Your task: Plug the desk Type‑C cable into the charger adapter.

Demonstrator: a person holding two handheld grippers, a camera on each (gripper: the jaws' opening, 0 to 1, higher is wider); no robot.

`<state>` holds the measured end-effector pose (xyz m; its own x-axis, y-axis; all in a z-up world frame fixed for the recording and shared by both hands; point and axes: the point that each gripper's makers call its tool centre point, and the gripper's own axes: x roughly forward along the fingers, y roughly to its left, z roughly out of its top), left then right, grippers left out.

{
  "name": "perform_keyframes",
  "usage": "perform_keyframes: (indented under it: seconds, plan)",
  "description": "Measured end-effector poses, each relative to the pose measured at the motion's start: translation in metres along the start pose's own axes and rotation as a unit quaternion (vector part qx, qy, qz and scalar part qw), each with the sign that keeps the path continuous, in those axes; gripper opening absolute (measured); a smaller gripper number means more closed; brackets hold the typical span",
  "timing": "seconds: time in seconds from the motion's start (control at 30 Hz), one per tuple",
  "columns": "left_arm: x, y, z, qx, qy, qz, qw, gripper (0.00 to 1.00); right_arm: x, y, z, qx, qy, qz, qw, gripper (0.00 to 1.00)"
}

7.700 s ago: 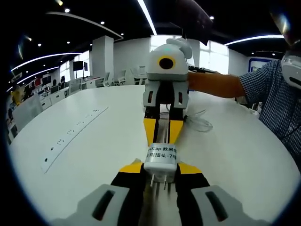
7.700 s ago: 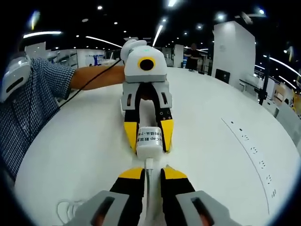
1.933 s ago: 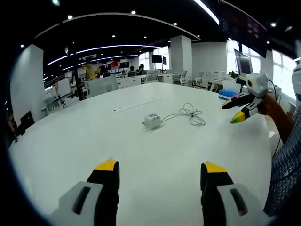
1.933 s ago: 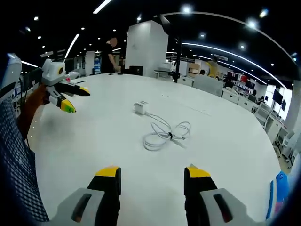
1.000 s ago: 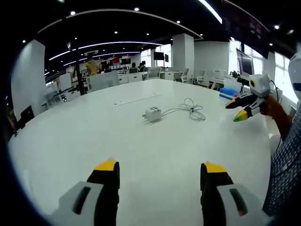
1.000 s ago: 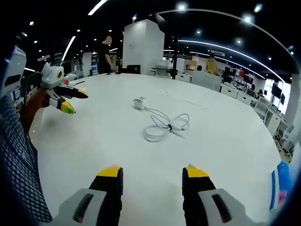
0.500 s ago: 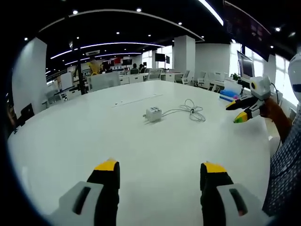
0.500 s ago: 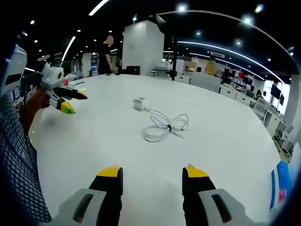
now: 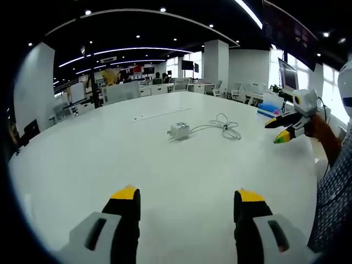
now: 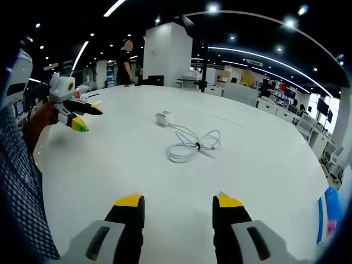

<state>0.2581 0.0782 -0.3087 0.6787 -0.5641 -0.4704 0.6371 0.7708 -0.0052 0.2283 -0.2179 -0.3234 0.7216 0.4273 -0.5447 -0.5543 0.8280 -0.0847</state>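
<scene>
The big white worktop (image 9: 82, 165) carries the task's things near its middle, well ahead of both claws. The white cable (image 10: 190, 146) lies in a loose coil, and one run of it leads straight to the charger adapter (image 9: 179, 131), a small white block sitting flat beside the coil. The cable end appears to meet the adapter's face, so the plug looks seated, though it is too small to be certain.

The left claw (image 9: 184, 197) hangs low over bare worktop with its yellow-tipped jaws spread wide and nothing between them. The right claw (image 10: 176, 201) does the same, jaws apart and empty. Each claw also shows at the edge of the other's view, raised clear of the surface in the person's hand.

The joining step seems done and both claws stand off. If anything remains, the next move calls for a check that the plug sits fully home, without dragging the cable.
</scene>
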Motion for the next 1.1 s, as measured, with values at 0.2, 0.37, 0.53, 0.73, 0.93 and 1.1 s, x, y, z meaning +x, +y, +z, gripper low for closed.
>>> perform_keyframes:
  seconds: [0.2,0.37,0.53,0.73,0.93,1.1]
  plan:
    - [0.0005,-0.0005,-0.0015,0.003,0.003,0.001,1.0000,0.69,0.0009,0.0016,-0.0023,-0.003,0.003,0.003,1.0000,0.51]
    - [-0.0003,-0.0015,-0.0023,0.004,0.001,0.002,1.0000,0.69,-0.0006,0.0033,-0.0032,-0.005,0.003,0.003,1.0000,0.51]
    - [-0.0005,-0.0004,-0.0060,-0.005,-0.002,0.004,1.0000,0.69,-0.0008,0.0027,-0.0042,-0.002,0.002,0.001,1.0000,0.50]
    - [-0.0012,-0.0029,-0.0084,-0.010,-0.005,0.001,0.9999,0.69,0.0009,0.0058,-0.0056,-0.002,0.002,0.005,1.0000,0.50]
    - [0.0007,-0.0050,-0.0089,-0.009,-0.004,-0.002,0.9999,0.69,0.0026,0.0053,-0.0078,-0.003,0.004,0.005,1.0000,0.49]
    - [0.0026,-0.0067,-0.0046,-0.002,-0.008,-0.005,1.0000,0.70,0.0007,0.0040,-0.0079,-0.003,0.003,0.004,1.0000,0.49]
